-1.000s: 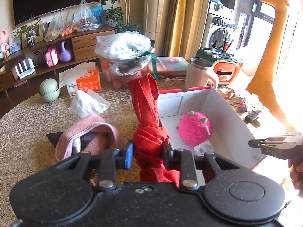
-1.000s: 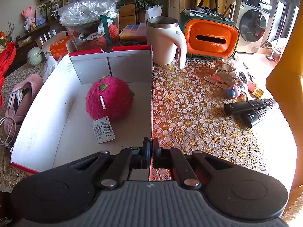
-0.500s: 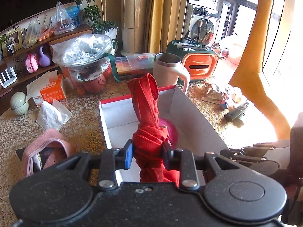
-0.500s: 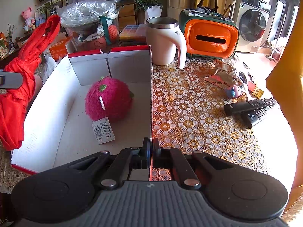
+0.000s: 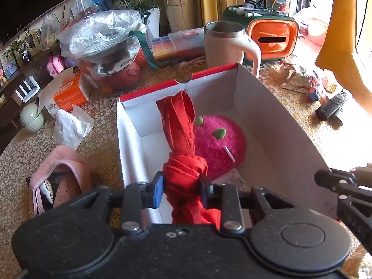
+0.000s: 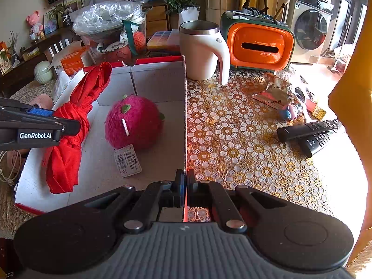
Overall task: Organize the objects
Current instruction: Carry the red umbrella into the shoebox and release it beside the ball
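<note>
My left gripper (image 5: 181, 187) is clamped on a knotted red cloth (image 5: 183, 153), the pads pressing the knot from both sides. One twisted end of the cloth stands up past my fingertips; the other hangs below them. Seen from my right side, the cloth (image 6: 69, 130) hangs over the left part of the open white box (image 6: 160, 83), its lower end close to the box floor; I cannot tell if it touches. My left gripper (image 6: 69, 125) reaches in over the box's left wall, pointing steeply down.

My right gripper (image 6: 185, 183) is closed on the box's right wall, near its front corner, the thin cardboard edge pinched between the pads. It too tilts downward.

Inside the box, a fuzzy pink plush ball (image 6: 133, 122) with small green leaves sits toward the middle, just right of the cloth, with a white barcode tag (image 6: 127, 161) lying in front of it. The box floor in front of the ball and along the left wall is bare.

The box has a red rim and rests on a table (image 6: 244, 144) covered in a gold flower-patterned cloth. Behind the box's far right corner stands a cream mug (image 6: 200, 51), beside an orange and green case (image 6: 258, 45). Two black remote controls (image 6: 309, 132) lie near the table's right edge. Left of the box lies a pink slipper (image 5: 58, 176), with a crumpled white tissue (image 5: 69, 127) beyond it.
</note>
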A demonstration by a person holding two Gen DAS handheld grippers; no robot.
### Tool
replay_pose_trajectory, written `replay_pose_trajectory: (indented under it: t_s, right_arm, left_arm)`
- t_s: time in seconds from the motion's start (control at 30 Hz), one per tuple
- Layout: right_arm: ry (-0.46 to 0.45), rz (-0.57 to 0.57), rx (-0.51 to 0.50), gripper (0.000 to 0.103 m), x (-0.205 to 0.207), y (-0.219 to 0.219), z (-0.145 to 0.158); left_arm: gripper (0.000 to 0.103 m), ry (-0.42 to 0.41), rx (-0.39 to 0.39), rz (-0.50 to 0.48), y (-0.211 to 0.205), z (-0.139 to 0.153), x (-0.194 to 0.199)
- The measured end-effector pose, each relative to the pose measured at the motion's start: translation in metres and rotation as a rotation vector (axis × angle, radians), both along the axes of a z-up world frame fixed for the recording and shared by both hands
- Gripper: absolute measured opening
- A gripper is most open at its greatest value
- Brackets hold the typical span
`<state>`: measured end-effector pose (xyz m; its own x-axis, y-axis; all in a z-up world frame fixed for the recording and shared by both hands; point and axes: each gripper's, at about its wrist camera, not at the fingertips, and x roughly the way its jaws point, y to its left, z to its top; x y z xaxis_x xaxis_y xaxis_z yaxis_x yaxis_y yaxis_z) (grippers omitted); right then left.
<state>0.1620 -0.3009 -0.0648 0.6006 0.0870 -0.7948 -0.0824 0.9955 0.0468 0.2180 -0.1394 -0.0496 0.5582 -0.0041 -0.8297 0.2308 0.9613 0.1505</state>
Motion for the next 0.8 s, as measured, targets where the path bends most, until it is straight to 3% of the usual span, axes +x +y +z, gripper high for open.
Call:
replay_pose_trajectory:
  t_s: [0.3, 0.8]
  right_arm:
    - [0.0, 0.003, -0.002, 0.002, 0.0, 0.0, -0.001]
    - [0.0, 0.003, -0.001, 0.001, 0.001, 0.0, 0.0]
  left_arm:
    - [0.031, 0.081, 0.033, 0.018, -0.004, -0.029, 0.01]
    - [0.035, 0.126, 0.044, 0.002, -0.011, -0.048, 0.013]
